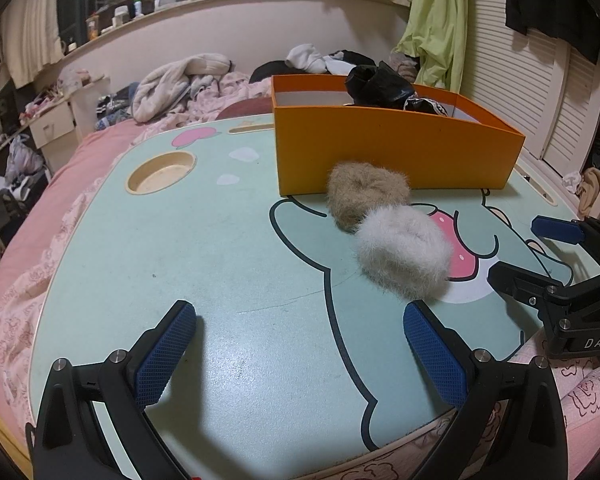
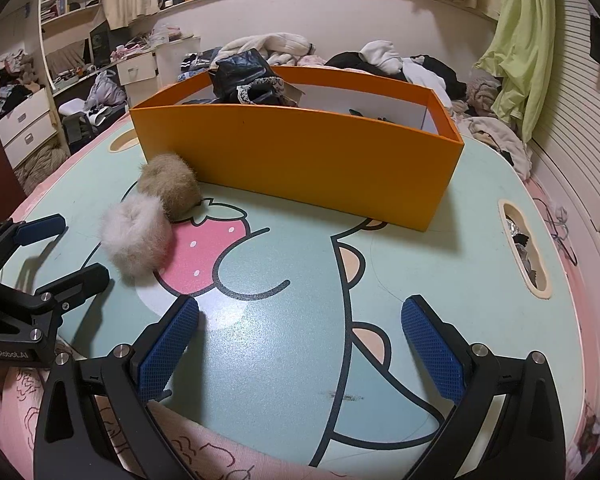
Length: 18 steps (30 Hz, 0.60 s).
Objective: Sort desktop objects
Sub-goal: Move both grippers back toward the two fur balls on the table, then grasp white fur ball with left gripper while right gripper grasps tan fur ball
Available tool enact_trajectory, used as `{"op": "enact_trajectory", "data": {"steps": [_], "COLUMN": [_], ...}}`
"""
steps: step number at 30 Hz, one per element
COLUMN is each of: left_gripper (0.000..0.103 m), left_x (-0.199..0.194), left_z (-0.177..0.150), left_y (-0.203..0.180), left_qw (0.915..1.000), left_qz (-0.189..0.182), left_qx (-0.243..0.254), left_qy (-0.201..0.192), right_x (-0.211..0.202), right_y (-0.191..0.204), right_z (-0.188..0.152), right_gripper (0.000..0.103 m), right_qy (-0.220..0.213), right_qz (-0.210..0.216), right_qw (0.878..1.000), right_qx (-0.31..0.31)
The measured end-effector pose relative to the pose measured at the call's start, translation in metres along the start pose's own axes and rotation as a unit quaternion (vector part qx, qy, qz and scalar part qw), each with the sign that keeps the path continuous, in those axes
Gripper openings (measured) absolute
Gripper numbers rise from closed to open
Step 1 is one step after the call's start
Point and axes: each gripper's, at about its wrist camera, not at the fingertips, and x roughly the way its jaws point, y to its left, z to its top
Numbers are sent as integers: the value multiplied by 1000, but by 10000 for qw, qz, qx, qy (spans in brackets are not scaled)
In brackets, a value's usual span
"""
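From your left wrist camera, your left gripper point(image 1: 300, 356) is spread wide with nothing between its blue cross-hatched pads, low over the mint-green surface point(image 1: 148, 248), a smooth lap table printed with a cartoon figure. Off to the right your right gripper point(image 1: 528, 248) is also spread apart and empty; white letters on its black body read "DAS". A fluffy white scrunchie point(image 1: 404, 252) lies on the surface, touching a fuzzy tan scrunchie point(image 1: 366, 194) behind it, which rests just at the front wall of the orange box point(image 1: 396, 152). The box is a smooth-sided open rectangle; glossy black crumpled items point(image 1: 380, 88) poke above its rim. A round recessed cup holder point(image 1: 162, 172) sits at the far left of the surface.

From your right wrist camera, your right gripper point(image 2: 300, 354) is wide and empty above the surface point(image 2: 480, 248). At left, your left gripper point(image 2: 60, 248) carries the label "GenRobot.AI". The white scrunchie point(image 2: 136, 240) and tan scrunchie point(image 2: 170, 190) sit touching, near the box's left front corner. Inside the orange box point(image 2: 300, 160) lie black items point(image 2: 244, 76), one edged with white lace. An oval slot point(image 2: 524, 250) in the surface holds dark bits you cannot make out.
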Motion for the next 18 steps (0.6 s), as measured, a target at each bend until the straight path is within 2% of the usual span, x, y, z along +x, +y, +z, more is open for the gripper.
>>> {"op": "enact_trajectory", "data": {"steps": [4,8,9,12,13,15,16,18], "left_gripper": [103,103,103,103,101,92,83,48], "left_x": [-3,-20,-25,-30,-28,-21,-13,3], "left_z": [-1,-2,0,15,22,34,38,39], "left_y": [1,2,2,0,-6,-24,-35,-48], "left_qw": [10000,9990,9981,9896,9878,9906,9932,9945], "left_qz": [-24,-316,-438,-1252,-1411,-1305,-1141,-987], "left_qx": [-1,-106,-183,-482,-444,-136,70,321], "left_qy": [-45,-301,-400,-518,-490,-381,-233,143], "right_x": [0,-1,-1,-2,-2,-2,-2,-2], "right_y": [1,2,2,3,2,2,2,3], "right_z": [0,1,1,2,1,2,1,2], "right_gripper": [101,101,101,101,101,101,101,101], "right_qy": [-9,-20,-21,-23,-23,-22,-22,-22], "right_qz": [4,21,22,28,26,27,31,32], "right_qw": [10000,10000,10000,10000,10000,10000,10000,10000], "right_qx": [-4,-1,0,0,-2,-1,1,0]}}
